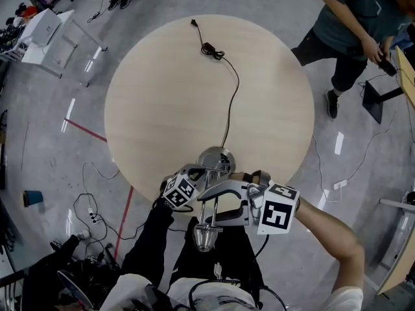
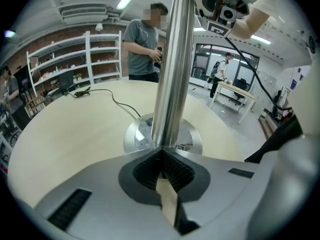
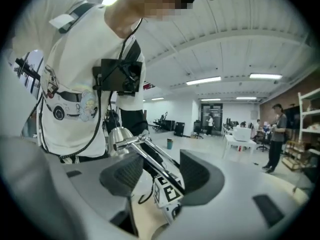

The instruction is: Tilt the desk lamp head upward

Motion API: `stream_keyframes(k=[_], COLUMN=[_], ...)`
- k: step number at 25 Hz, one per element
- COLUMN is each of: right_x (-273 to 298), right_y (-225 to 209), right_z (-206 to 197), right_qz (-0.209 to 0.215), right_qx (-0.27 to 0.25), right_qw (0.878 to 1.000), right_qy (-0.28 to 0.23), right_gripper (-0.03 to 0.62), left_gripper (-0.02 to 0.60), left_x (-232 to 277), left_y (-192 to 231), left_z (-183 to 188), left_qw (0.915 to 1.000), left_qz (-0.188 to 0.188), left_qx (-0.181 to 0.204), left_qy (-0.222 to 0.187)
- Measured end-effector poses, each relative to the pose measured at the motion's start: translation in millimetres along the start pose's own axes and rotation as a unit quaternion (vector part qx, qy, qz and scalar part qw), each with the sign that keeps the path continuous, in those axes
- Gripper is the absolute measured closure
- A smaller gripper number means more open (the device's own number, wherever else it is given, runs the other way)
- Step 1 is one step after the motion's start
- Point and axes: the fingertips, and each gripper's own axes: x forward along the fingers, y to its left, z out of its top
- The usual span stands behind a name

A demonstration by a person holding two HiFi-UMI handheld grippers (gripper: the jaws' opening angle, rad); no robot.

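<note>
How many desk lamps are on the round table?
1: the chrome desk lamp at the near edge of the round table, its post clamped in the left tongs. No other seems hidden.

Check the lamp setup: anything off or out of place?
The lamp cord lies loose across the table, its plug connected to nothing. The lamp base sits near the table's edge, the lamp head hanging beyond it.

Left tool [image 1: 202, 173], right tool [image 1: 209, 196] at lamp [image 1: 217, 156], table [image 1: 162, 96] edge.
</note>
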Motion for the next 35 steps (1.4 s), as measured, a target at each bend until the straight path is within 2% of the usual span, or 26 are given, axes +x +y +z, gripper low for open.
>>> stream_keyframes(k=[11, 13, 16, 25, 30, 32, 35], right_x=[-16.5, -19.2, -26.6, -26.8, -27.6, -28.9, -37.5], right_y=[-16.9, -25.2, -38.8, -45.5, -43.3, -43.5, -45.8], right_z=[16.4, 20.7, 26.5, 24.8, 24.9, 23.8, 20.6], right_qz=[0.003, -0.006, -0.026, -0.019, -0.021, -0.036, -0.072], right_qx=[0.080, 0.115, 0.184, 0.211, 0.189, 0.169, 0.145], right_qw=[0.995, 0.989, 0.973, 0.966, 0.973, 0.979, 0.984], right_qy=[-0.064, -0.090, -0.135, -0.147, -0.131, -0.110, -0.075], right_gripper=[0.382, 0.382, 0.382, 0.382, 0.382, 0.382, 0.382], left_gripper=[0.578, 0.580, 0.580, 0.580, 0.578, 0.580, 0.580], left_x=[-2.4, -3.2, -1.1, -3.0, -1.6, -1.5, -9.7], left_y=[-4.9, -3.0, -2.5, -2.1, -2.7, -2.6, 5.0], left_z=[2.3, 2.4, 3.3, -2.2, -0.6, -0.6, 0.5], left_qw=[1.0000, 1.0000, 1.0000, 1.0000, 1.0000, 1.0000, 0.9992], left_qz=[-0.002, -0.002, -0.003, -0.003, 0.000, 0.002, 0.016], left_qx=[-0.002, -0.001, -0.001, -0.002, -0.004, -0.006, -0.033], left_qy=[-0.002, -0.002, -0.002, -0.002, 0.003, 0.005, -0.015])
